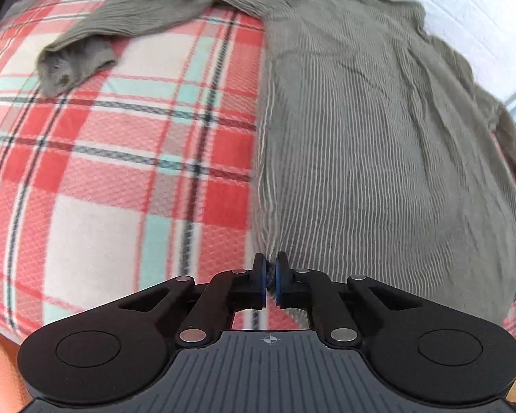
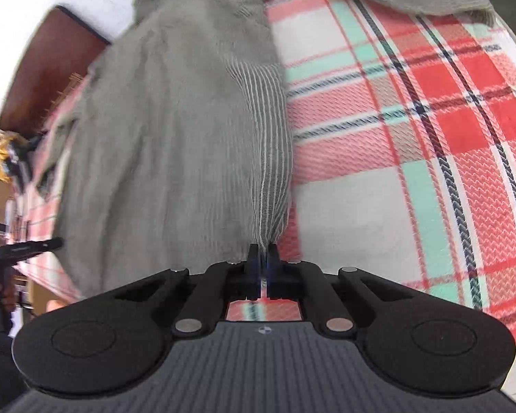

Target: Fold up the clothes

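Evidently the fold is just starting: the grey striped shirt (image 1: 361,130) lies spread on the plaid blanket (image 1: 103,172), one sleeve (image 1: 120,27) flung out. The left gripper (image 1: 271,277) and right gripper (image 2: 263,261), both angled steeply down, are pinched closed on its hem. Next, I'd guess, both lift and carry the hem together.

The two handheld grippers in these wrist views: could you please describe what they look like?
Both look alike. The left gripper and right gripper are matte black, with two short fingers faced in blue, driven by linkage arms with silver round pivot pins. Behind sit two rounded lobes with circular recesses and a grey ribbed centre plate bearing a small crosshair mark. No cables or sleeves show.
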`<state>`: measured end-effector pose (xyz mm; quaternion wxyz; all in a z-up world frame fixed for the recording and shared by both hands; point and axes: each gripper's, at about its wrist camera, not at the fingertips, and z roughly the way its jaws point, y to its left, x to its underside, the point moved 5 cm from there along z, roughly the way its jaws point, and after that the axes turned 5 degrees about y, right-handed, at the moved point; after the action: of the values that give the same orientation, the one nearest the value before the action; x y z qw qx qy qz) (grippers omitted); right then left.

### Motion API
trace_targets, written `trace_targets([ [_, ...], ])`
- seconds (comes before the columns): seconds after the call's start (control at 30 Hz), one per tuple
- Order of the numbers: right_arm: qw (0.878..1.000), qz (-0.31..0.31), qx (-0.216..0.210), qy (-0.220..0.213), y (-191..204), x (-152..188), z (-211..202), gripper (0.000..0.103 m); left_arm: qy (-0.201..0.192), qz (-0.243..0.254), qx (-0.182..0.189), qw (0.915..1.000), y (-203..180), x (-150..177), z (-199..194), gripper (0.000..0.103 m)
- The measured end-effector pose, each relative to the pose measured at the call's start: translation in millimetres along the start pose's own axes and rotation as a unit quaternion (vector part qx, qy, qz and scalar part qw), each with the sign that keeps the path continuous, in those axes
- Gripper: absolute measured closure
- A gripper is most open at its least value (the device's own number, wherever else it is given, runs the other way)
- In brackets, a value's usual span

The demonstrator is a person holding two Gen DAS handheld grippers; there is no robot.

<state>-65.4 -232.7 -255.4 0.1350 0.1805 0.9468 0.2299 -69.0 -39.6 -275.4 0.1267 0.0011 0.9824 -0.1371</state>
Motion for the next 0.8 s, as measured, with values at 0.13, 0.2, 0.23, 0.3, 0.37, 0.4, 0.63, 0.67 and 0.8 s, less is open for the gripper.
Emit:
trace_targets([
  [0.13,0.999,0.010,0.024,0.022,-12.4,6.9,5.4,0.100,0.013,-0.015,0.011,0.9997,12.9,3.0,3.8,0.103],
  [0.2,0.999,0.008,0.038,0.031,-13.7,8.4,12.8,0.100,0.021,-0.005,0.002,0.9998,8.9,3.4,10.8,0.102],
  [0.23,0.998,0.001,0.043,0.034,-11.7,8.0,14.7,0.100,0.025,0.002,-0.004,0.9997,6.5,3.8,13.8,0.092],
  [0.3,0.998,-0.015,0.053,0.040,-7.7,7.4,14.5,0.100,0.032,0.014,-0.009,0.9994,4.3,5.6,14.9,0.076],
  [0.37,0.997,-0.021,0.061,0.048,-6.7,8.1,13.1,0.099,0.037,0.020,-0.008,0.9991,7.2,8.9,12.0,0.071],
  [0.4,0.997,-0.019,0.063,0.051,-8.2,8.8,12.4,0.098,0.039,0.021,-0.007,0.9990,9.8,10.6,10.1,0.068],
  [0.63,0.992,-0.021,0.102,0.066,-7.0,12.1,0.5,0.088,0.036,0.011,-0.009,0.9993,35.5,14.6,-13.4,0.053],
  [0.67,0.992,-0.021,0.106,0.059,-4.9,9.5,-5.1,0.085,0.026,0.010,-0.005,0.9996,36.0,10.3,-20.4,0.053],
  [0.8,0.994,-0.025,0.103,-0.010,15.3,-18.5,-34.2,0.072,-0.026,0.020,0.018,0.9993,23.5,-19.4,-43.6,0.052],
])
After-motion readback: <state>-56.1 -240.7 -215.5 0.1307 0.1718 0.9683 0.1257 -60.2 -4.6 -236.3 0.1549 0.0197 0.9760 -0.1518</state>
